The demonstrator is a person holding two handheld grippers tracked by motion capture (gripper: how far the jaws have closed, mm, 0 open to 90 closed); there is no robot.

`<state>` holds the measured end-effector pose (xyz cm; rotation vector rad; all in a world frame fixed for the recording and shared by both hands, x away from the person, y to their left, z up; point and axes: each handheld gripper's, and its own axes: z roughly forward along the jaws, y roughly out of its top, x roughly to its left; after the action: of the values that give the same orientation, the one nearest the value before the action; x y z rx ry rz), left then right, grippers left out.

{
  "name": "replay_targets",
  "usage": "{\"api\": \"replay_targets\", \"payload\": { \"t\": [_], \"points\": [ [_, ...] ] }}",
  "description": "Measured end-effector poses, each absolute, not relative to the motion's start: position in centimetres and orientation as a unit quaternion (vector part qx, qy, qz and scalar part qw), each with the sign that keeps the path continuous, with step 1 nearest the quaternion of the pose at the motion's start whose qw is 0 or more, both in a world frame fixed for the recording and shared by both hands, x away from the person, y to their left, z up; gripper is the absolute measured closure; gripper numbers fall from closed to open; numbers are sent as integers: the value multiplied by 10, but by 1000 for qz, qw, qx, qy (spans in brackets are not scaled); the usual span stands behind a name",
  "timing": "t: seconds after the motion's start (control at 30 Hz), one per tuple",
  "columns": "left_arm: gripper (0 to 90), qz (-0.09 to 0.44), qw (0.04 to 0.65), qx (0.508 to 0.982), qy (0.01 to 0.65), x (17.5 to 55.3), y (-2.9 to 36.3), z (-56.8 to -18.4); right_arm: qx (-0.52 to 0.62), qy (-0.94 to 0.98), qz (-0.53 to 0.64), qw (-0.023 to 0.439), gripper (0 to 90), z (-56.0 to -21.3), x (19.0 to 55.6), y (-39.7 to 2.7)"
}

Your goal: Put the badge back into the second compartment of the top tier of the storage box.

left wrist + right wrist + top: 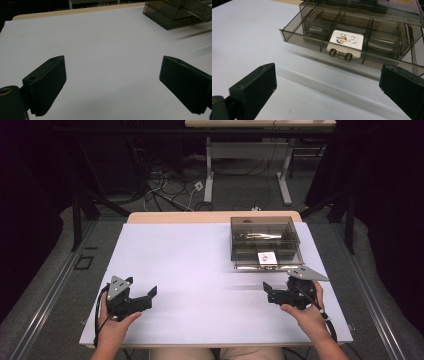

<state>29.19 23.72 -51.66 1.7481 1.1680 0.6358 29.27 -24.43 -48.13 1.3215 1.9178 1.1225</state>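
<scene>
Jaws apart, drawer (352, 47) ahead.

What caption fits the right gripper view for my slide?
Open right tongs face a smoky plastic drawer pulled partway out, a picture card in its middle front compartment.

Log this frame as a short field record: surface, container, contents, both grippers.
surface: white table top
container: smoked clear plastic drawer box, far right of table, drawer pulled out
drawer handle: small clear bar on the drawer front
contents: one white printed card in the middle front compartment
left gripper: open, holding nothing, near left
right gripper: open, holding nothing, in front of the drawer
</scene>
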Motion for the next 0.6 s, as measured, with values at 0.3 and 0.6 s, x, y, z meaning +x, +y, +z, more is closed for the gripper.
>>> {"api": "replay_targets", "payload": {
  "t": [0.3,0.6],
  "points": [
    [73,258,455,710,472,292,237,-517,492,707,431,271,18,-494,288,-246],
    [73,258,454,711,471,292,237,-517,500,699,432,271,27,-506,290,-251]
  ]
}}
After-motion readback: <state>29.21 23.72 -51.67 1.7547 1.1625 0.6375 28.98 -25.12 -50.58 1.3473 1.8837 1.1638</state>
